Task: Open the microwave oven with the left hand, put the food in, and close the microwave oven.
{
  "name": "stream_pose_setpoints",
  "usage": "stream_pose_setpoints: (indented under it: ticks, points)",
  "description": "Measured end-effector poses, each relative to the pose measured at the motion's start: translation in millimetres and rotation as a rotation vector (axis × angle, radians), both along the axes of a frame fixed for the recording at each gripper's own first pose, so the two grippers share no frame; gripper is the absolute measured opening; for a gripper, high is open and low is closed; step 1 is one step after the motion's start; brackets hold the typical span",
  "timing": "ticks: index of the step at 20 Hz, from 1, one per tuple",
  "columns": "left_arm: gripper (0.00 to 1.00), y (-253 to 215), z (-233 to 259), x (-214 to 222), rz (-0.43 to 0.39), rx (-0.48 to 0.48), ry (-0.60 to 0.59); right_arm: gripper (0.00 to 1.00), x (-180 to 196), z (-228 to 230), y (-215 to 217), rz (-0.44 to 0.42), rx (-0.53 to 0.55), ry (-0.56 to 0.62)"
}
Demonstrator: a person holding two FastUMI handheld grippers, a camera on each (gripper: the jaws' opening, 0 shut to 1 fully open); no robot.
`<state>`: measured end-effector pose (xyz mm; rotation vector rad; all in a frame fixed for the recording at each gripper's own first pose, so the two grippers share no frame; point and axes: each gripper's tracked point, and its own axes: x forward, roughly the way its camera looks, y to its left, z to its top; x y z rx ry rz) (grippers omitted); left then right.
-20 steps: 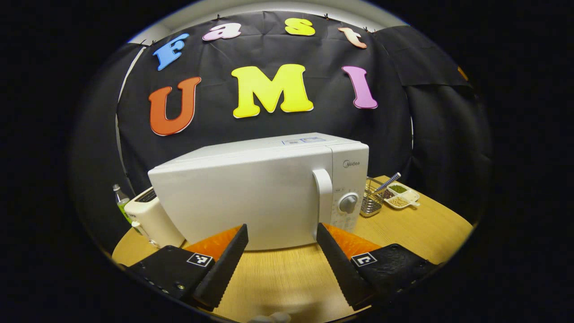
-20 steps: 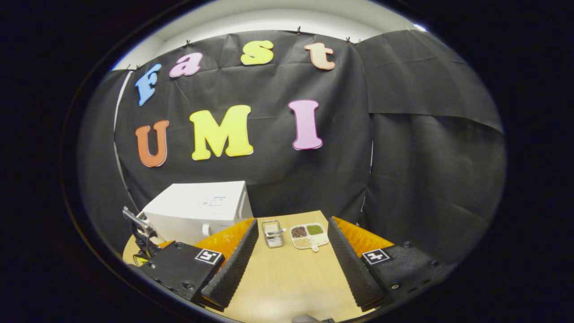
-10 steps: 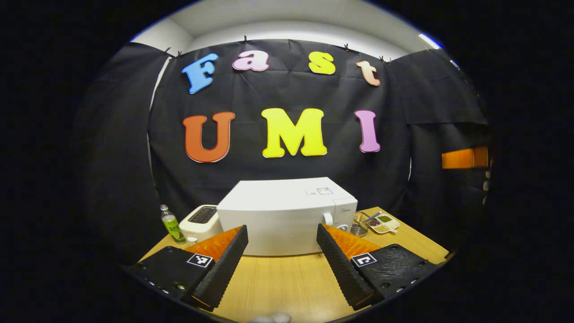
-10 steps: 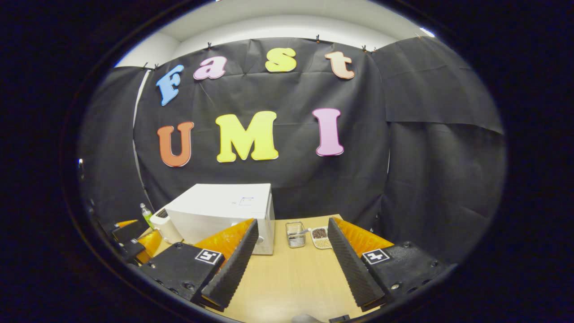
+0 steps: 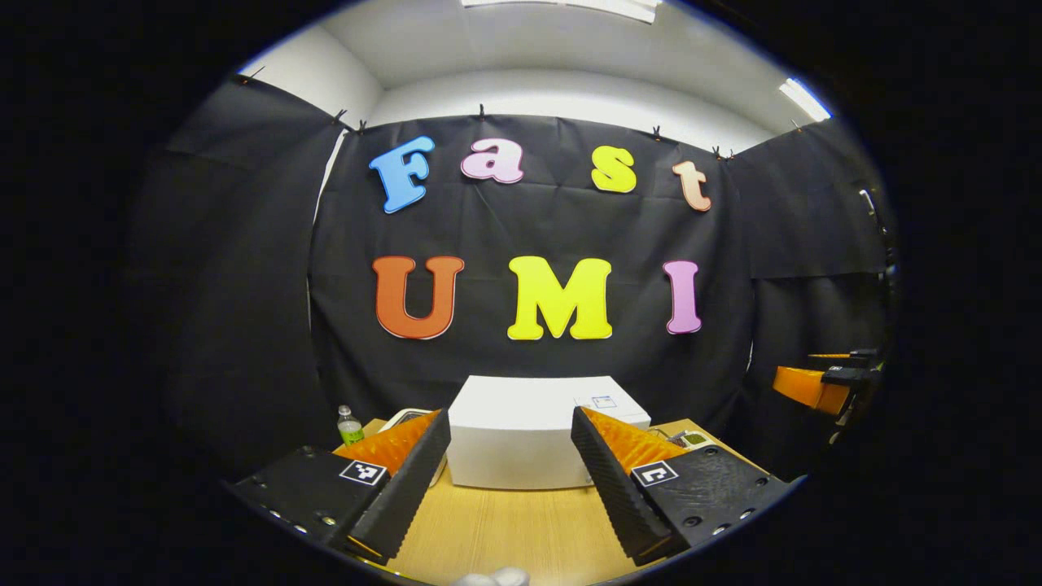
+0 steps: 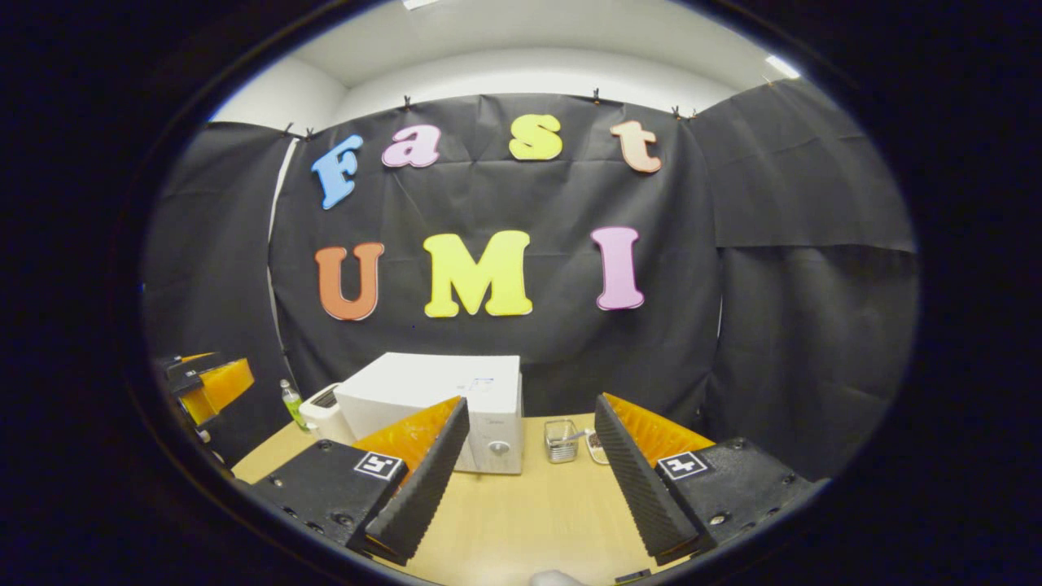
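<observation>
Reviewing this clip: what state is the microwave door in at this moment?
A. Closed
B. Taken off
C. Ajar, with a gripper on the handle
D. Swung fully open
A: in the right gripper view the microwave has its front flush, and both the left gripper and the right gripper are open and well back from it.

Both views look level across the wooden table (image 5: 505,529) toward the far white microwave (image 5: 521,431); the right gripper view stands further right, sharing the microwave, toaster (image 6: 324,411) and bottle (image 6: 291,403).
</observation>
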<state>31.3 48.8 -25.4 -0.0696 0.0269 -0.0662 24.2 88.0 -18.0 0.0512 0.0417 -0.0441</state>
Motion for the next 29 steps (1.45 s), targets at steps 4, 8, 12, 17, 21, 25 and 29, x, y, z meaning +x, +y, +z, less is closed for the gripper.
stream_pose_setpoints:
  ticks: [4,8,12,17,21,25,29]
  points:
    - [0.94,5,7,-8,0.016,0.013,-0.004,0.99,-6,4,5,0.009,-0.008,-0.014]
    - [0.93,7,12,-10,0.022,0.009,-0.009,0.99,-8,8,9,0.018,-0.009,-0.017]
    - [0.93,5,15,-11,0.014,0.019,-0.014,0.99,-11,16,6,0.013,-0.013,-0.037]
    - [0.93,1,16,-11,0.006,0.019,-0.013,0.99,-11,19,1,0.01,-0.011,-0.044]
    - [0.93,0,17,-11,0.007,0.02,-0.016,0.99,-10,20,-2,0.009,-0.008,-0.043]
    - [0.93,0,15,-11,0.005,0.021,-0.012,0.99,-10,22,-1,0.014,-0.011,-0.046]
    - [0.93,-2,15,-11,0.002,0.016,-0.009,0.99,-10,21,-2,0.015,-0.008,-0.046]
